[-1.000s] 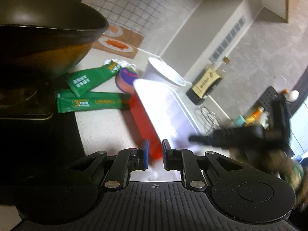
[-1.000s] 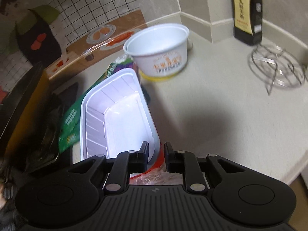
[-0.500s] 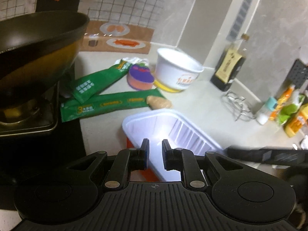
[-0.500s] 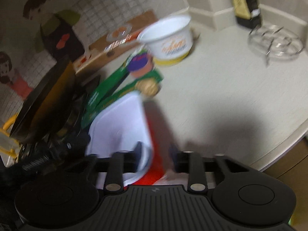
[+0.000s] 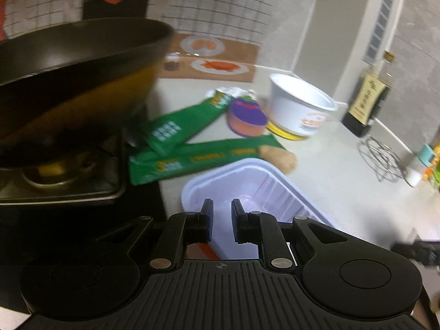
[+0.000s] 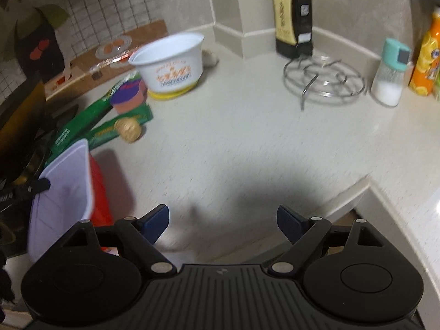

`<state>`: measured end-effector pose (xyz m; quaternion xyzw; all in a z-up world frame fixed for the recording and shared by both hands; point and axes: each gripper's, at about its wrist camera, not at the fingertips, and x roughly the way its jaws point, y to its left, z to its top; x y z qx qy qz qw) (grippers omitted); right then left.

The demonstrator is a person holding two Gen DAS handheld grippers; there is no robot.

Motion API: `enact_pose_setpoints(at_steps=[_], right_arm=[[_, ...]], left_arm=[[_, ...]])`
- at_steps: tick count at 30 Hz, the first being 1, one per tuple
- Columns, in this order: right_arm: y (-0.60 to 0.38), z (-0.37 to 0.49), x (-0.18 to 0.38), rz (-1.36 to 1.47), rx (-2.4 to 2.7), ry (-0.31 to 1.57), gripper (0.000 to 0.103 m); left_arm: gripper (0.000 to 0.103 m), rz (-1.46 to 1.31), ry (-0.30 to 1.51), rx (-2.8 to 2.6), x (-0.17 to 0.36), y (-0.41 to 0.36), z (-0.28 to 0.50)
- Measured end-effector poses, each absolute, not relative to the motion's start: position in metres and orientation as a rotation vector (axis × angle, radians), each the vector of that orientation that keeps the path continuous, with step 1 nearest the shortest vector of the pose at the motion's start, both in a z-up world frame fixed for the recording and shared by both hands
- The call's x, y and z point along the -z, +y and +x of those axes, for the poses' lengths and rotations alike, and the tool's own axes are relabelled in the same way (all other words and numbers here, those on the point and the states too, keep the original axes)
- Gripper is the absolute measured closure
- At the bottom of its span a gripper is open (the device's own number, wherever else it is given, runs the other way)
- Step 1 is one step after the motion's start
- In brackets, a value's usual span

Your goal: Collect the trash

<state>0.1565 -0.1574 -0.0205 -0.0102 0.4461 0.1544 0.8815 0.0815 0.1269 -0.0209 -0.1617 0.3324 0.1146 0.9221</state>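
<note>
My left gripper (image 5: pixel 221 214) is shut on the near rim of a white and red plastic tray (image 5: pixel 247 187), which it holds up near the counter's front; the tray also shows at the left of the right wrist view (image 6: pixel 66 187). My right gripper (image 6: pixel 222 220) is open and empty above the bare counter. Further back lie two green wrappers (image 5: pixel 192 159), a purple and pink cup (image 5: pixel 247 118), a tan lump (image 5: pixel 277 159) and a white paper bowl (image 5: pixel 299 107). The right wrist view also shows the bowl (image 6: pixel 170 66) and the lump (image 6: pixel 128 130).
A black wok (image 5: pixel 71 63) sits on the stove at the left. A dark sauce bottle (image 6: pixel 294 16), a wire trivet (image 6: pixel 324 79), a salt shaker (image 6: pixel 390 74) and an orange bottle (image 6: pixel 426 55) stand at the back right. The counter edge (image 6: pixel 357 189) steps in at the right.
My right gripper has let go of the tray, opened wide and swung right. My left gripper still holds the tray, which has turned and come closer to it.
</note>
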Motion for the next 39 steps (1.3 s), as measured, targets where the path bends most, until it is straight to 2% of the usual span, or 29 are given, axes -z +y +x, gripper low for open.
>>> enact_pose_setpoints(at_steps=[6,11,17,27,30,34,39], right_arm=[[-0.138,0.124,0.010,-0.005,-0.658,0.960,0.016],[-0.112,0.105,0.026,-0.106,-0.769,1.005,0.016],[-0.099,0.107,0.048,-0.396,-0.545,0.901,0.016],[-0.122,0.184,0.046,-0.410,-0.113,0.762,0.016],[-0.132,0.194,0.025,-0.316,-0.086,0.733,0.016],[-0.147,0.186,0.003,-0.053,-0.258,0.763,0.014],[-0.132,0.180,0.031,0.017,-0.404,0.879,0.012]], left_arm=[[0.086,-0.358,0.673,-0.241,0.019,0.138,0.078],[0.086,-0.373,0.669,-0.213,0.015,0.137,0.075],[0.086,-0.381,0.651,-0.190,0.009,0.135,0.066],[0.086,-0.394,0.641,-0.179,0.006,0.136,0.042],[0.086,-0.401,0.632,-0.191,0.006,0.139,0.037],[0.086,-0.442,0.642,-0.216,0.011,0.148,0.038],[0.086,-0.476,0.659,-0.225,0.017,0.155,0.044]])
